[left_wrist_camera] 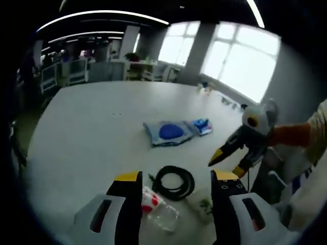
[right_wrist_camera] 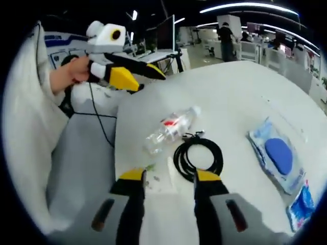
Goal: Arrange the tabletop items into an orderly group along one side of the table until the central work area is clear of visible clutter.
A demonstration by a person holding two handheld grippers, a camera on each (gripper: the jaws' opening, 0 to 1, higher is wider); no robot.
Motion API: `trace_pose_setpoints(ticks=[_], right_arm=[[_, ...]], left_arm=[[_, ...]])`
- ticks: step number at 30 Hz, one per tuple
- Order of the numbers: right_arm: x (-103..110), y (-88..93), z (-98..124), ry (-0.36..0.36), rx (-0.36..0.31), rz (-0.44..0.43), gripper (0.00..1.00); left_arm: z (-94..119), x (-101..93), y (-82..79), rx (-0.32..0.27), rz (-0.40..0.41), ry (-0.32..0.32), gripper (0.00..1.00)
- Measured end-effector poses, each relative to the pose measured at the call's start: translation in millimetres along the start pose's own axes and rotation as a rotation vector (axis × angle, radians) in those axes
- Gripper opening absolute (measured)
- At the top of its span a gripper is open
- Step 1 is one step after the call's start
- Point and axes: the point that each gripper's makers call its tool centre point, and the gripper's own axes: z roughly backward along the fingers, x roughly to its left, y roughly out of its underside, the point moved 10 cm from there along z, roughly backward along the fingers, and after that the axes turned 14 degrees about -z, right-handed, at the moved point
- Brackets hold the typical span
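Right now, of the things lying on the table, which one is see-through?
The plastic bottle, lying on its side by the table's near edge. You can see the table through it, apart from its red label. The coiled black cable and blue packets are opaque.

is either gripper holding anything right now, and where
Nothing is held. The left gripper and right gripper both stand open above the table, with the bottle and cable coil lying free.

Bright windows [left_wrist_camera: 232, 56] line the far wall of a large open office, with white shelving [left_wrist_camera: 138, 69] and railings [left_wrist_camera: 64, 74] beyond the counter's far edge. Strip lights [left_wrist_camera: 102, 23] curve across the dark ceiling. In the right gripper view, a person [right_wrist_camera: 225, 33] stands among distant desks, near a dark monitor [right_wrist_camera: 166, 33].
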Motion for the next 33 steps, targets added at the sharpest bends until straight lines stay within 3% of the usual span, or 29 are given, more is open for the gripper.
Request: trace_pose_setpoints(ticks=[2, 6, 8, 13, 21, 33], right_arm=[[-2, -0.2, -6, -0.048, 0.042, 0.004, 0.35], [-8, -2.9, -14, -0.076, 0.101, 0.019, 0.35], [-10, -4.0, -17, -0.104, 0.118, 0.013, 0.35], [-15, -3.6, -25, -0.149, 0.177, 0.012, 0.33], [-22, -0.4, -36, -0.211, 0.280, 0.016, 0.29], [-27, -0.6, -49, -0.298, 0.326, -0.012, 0.18]], left_arm=[[0, 0.3, 5.4, 0.008, 0.010, 0.004, 0.53], [3, 1.2, 18.4, 0.027, 0.031, 0.008, 0.57], [4, 1.1, 24.1, 0.021, 0.034, 0.018, 0.62], [8, -1.5, 49.0, 0.069, 0.049, 0.072, 0.74], [17, -0.9, 80.5, 0.083, 0.093, 0.096, 0.75], [23, 4.1, 86.9, 0.054, 0.127, 0.056, 0.70]])
